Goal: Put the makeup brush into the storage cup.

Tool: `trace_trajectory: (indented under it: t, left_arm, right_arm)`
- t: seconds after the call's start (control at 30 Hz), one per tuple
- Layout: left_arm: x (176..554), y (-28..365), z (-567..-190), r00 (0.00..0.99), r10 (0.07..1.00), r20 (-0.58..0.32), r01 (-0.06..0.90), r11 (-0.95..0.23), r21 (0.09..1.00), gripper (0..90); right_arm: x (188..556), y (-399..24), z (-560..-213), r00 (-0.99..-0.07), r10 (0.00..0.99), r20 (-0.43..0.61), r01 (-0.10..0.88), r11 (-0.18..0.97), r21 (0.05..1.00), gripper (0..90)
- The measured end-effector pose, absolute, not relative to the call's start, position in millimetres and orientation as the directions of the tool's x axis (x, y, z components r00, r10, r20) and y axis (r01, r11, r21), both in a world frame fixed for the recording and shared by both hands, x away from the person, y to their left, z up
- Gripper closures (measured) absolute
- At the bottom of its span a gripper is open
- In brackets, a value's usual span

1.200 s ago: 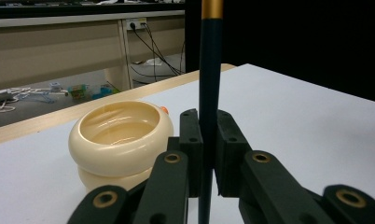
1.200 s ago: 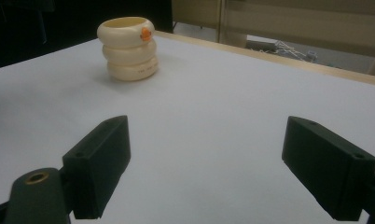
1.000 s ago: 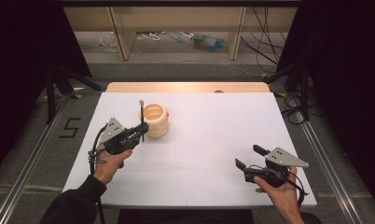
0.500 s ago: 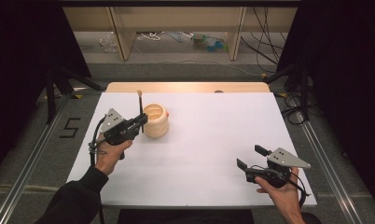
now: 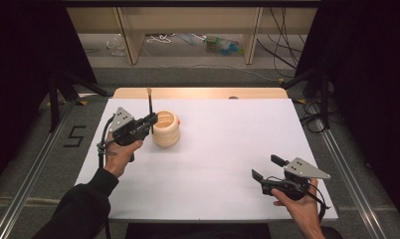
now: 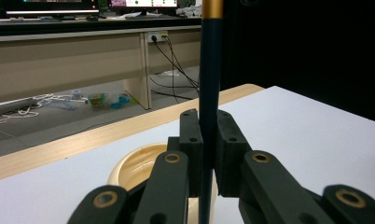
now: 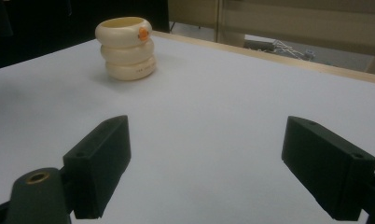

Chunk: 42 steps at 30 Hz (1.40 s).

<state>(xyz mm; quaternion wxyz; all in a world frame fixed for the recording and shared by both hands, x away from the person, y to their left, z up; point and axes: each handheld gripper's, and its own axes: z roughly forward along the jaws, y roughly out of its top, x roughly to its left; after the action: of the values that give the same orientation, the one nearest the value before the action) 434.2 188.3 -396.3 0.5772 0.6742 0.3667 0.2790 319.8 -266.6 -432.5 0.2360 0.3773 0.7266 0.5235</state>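
Dark curtains flank a white surface [image 5: 228, 149] with a pale wooden strip along its far edge, and beyond it lie cables and small clutter on the floor under a wooden bench. On the floor at the far left, a dark mark reading "5" [image 5: 74, 136] sits beside a metal rail.

At the left of the surface, the person's left hand [image 5: 119, 154] holds the left hand-held gripper [image 5: 149, 121] raised just beside a cream holder [image 5: 165, 129]. Its jaws are closed tight on a dark, thin brush handle [image 5: 150, 110] that stands upright, with a light tip at the top. In the left gripper view the handle [image 6: 209, 93] is dark blue-green with a gold band near the top edge, and the holder's open rim [image 6: 129, 163] lies just behind and below the jaws.

The holder is shaped like 3 stacked rings and stands upright on the left half of the surface. In the right gripper view it [image 7: 126, 48] bears a small orange dot near the rim and faint print on the lowest ring, too small to read.

At the near right, the right hand [image 5: 300, 209] holds the right hand-held gripper [image 5: 265, 168] low over the surface, well apart from the holder, jaws spread wide and holding nothing.
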Motion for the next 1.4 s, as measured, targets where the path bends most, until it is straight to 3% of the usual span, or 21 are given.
trace_trajectory:
  t: [1.4]
  left_arm:
    - [490.8,171.6,-413.1,0.511,0.857,-0.071,0.209,-0.043,0.977,83.4]
  right_arm:
    - [320.7,-265.1,-432.8,-0.615,0.786,0.056,0.291,0.161,0.943,16.6]
